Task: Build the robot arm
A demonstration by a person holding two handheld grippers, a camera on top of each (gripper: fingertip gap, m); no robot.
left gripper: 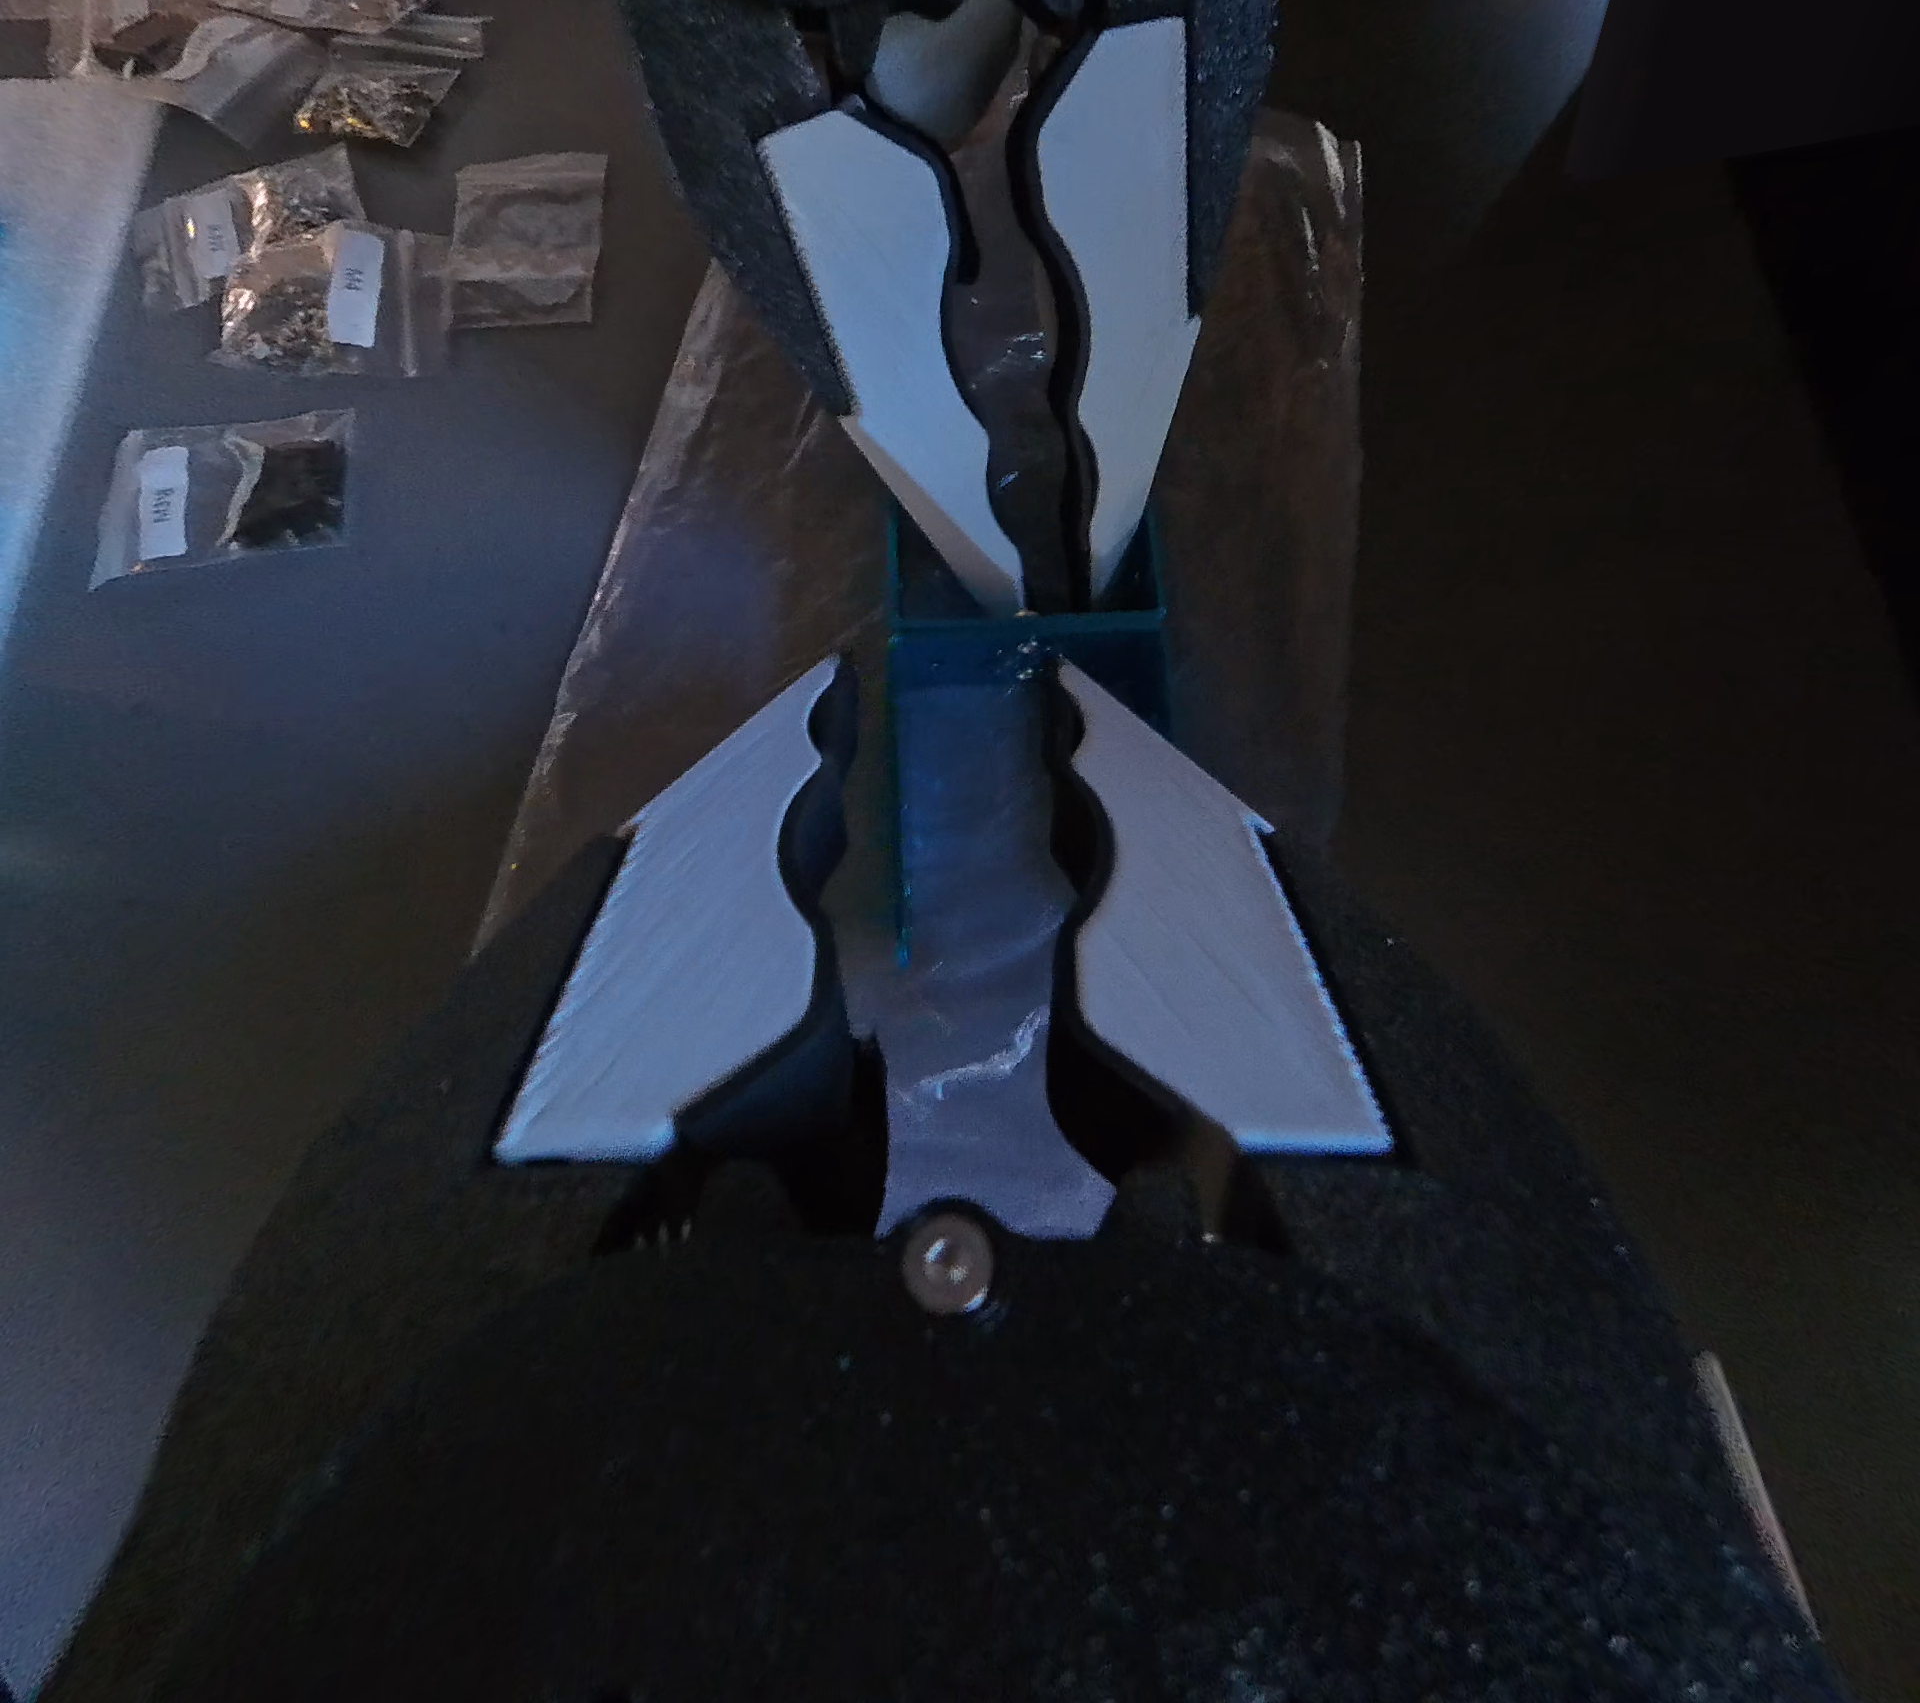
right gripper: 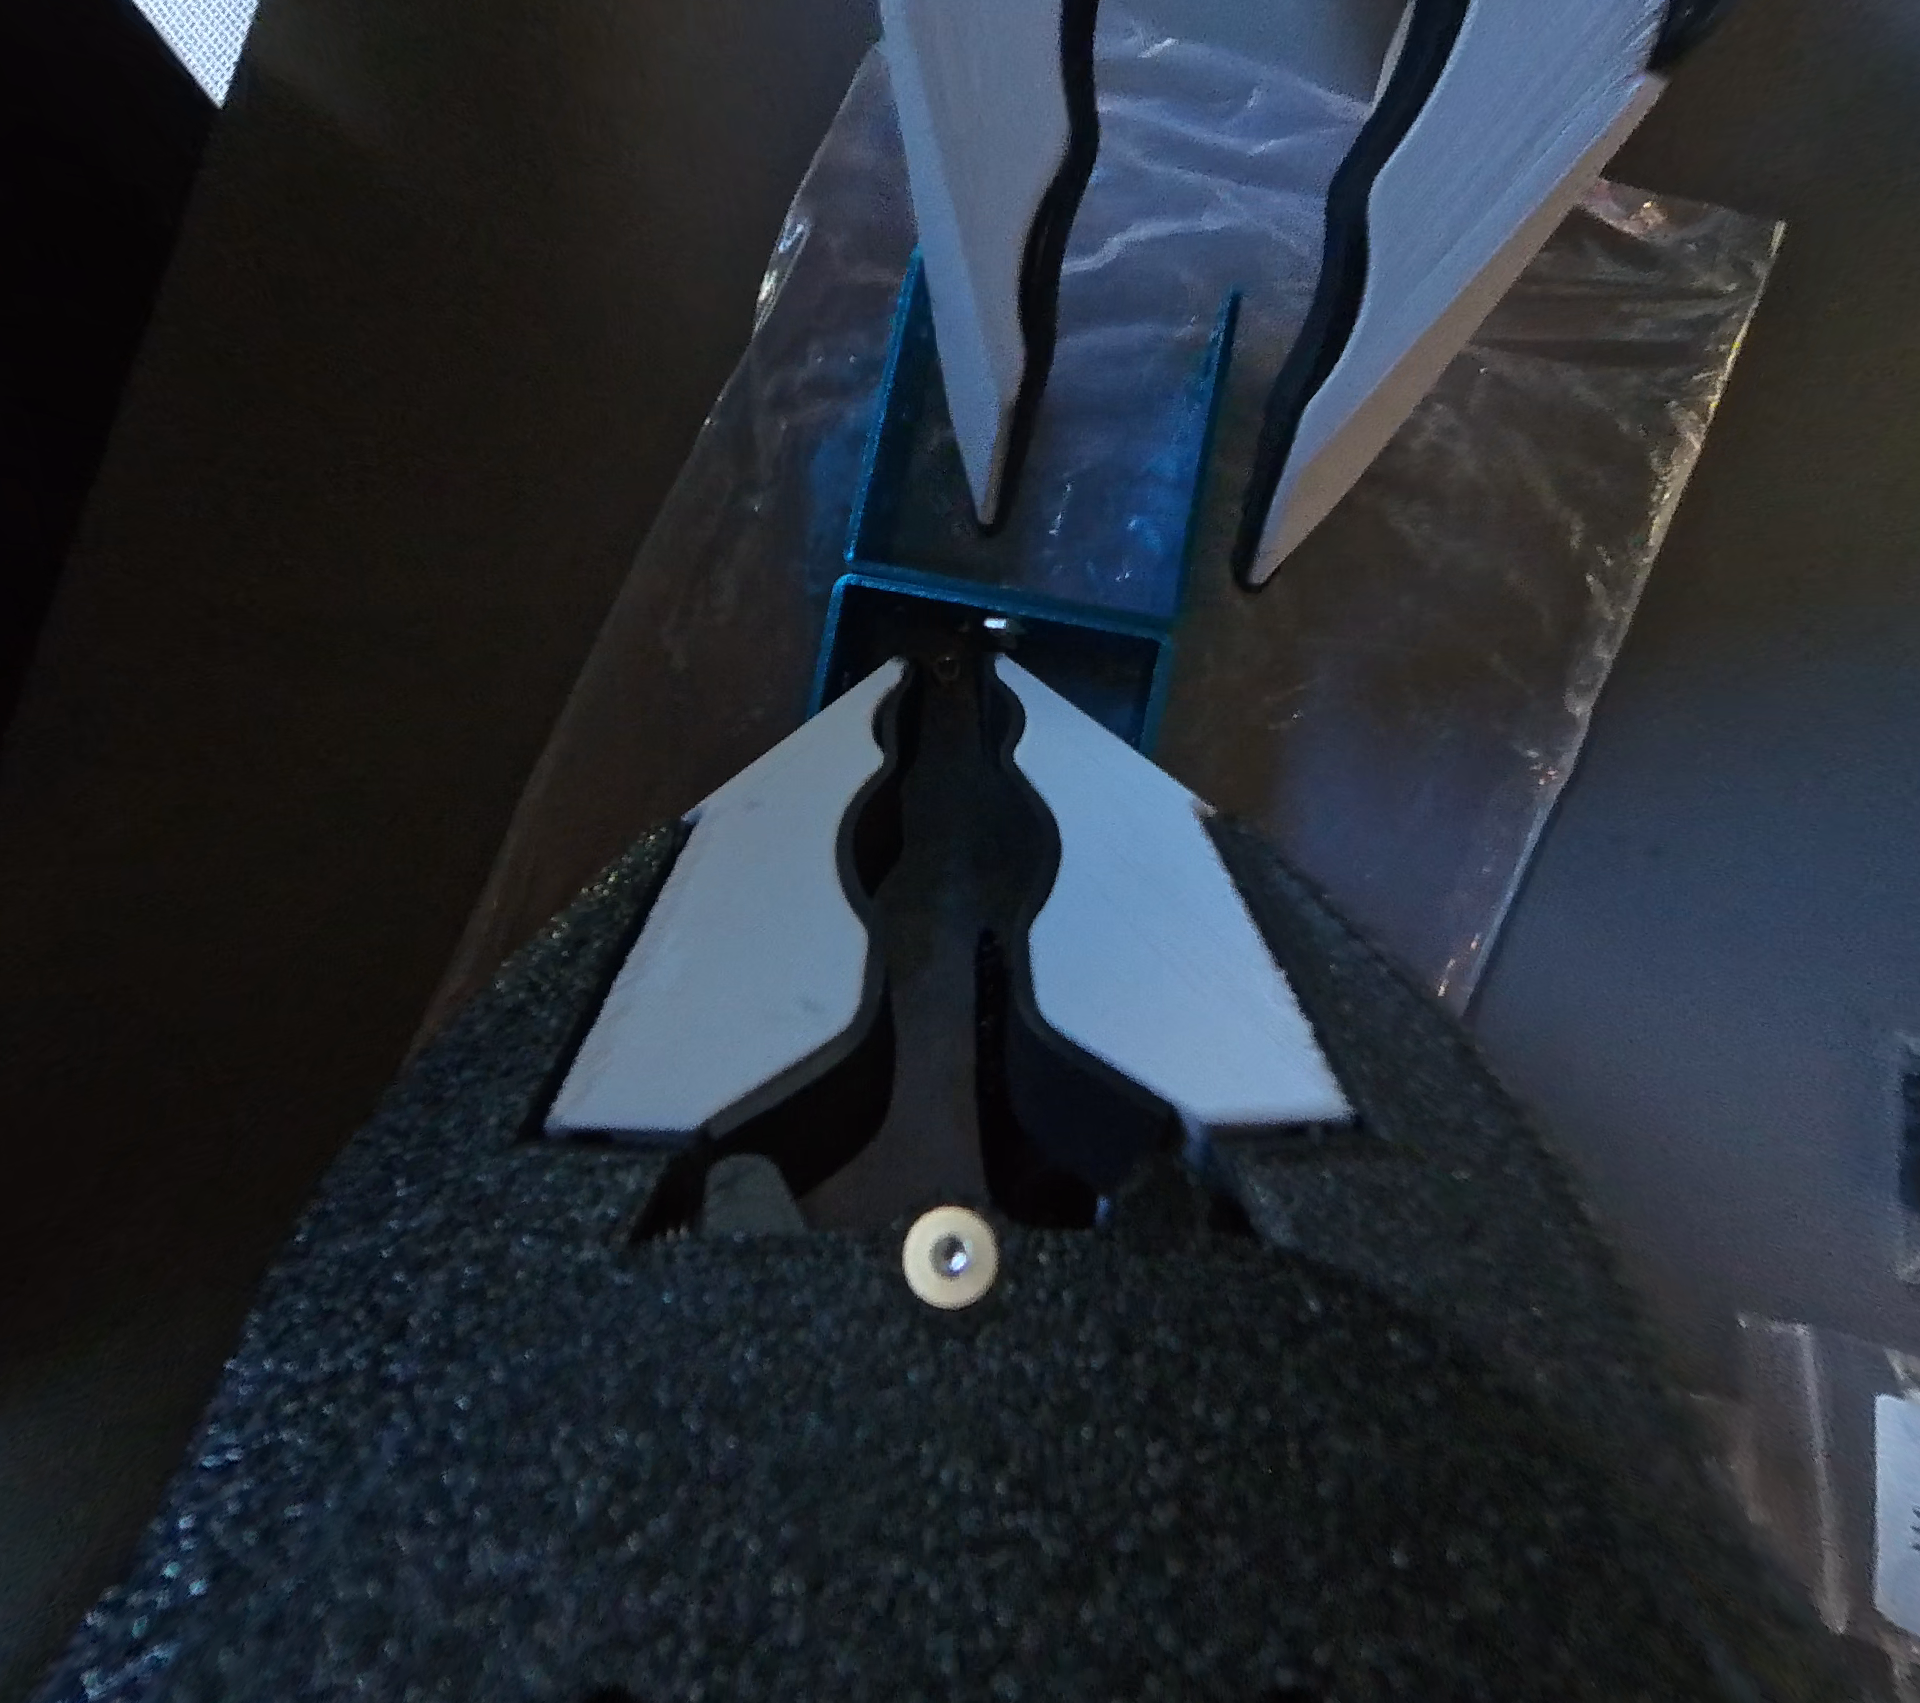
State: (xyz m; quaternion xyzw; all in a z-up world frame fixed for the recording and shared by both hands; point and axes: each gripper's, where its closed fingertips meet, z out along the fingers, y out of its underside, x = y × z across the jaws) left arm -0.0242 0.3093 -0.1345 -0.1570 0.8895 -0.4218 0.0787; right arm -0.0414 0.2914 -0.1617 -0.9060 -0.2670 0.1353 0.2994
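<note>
On a clear plastic sheet (right gripper: 1455, 666) over the dark table (left gripper: 312, 770), a blue metal bracket (right gripper: 997, 604) is set, H-shaped in section, thin-walled. It is judged light, stiff and slick; a wall is the best hold. Left gripper (left gripper: 956, 677) jaws are spread about one wall. Right gripper (right gripper: 951, 664) jaws are nearly together on a small screw (right gripper: 1000, 627) at the crossbar. Small bagged parts (left gripper: 301, 292) lie well apart.

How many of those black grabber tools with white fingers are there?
2. The left black gripper with white fingers reaches over one end of the blue metal channel. The right gripper faces it from the other end, tips almost meeting.
</note>
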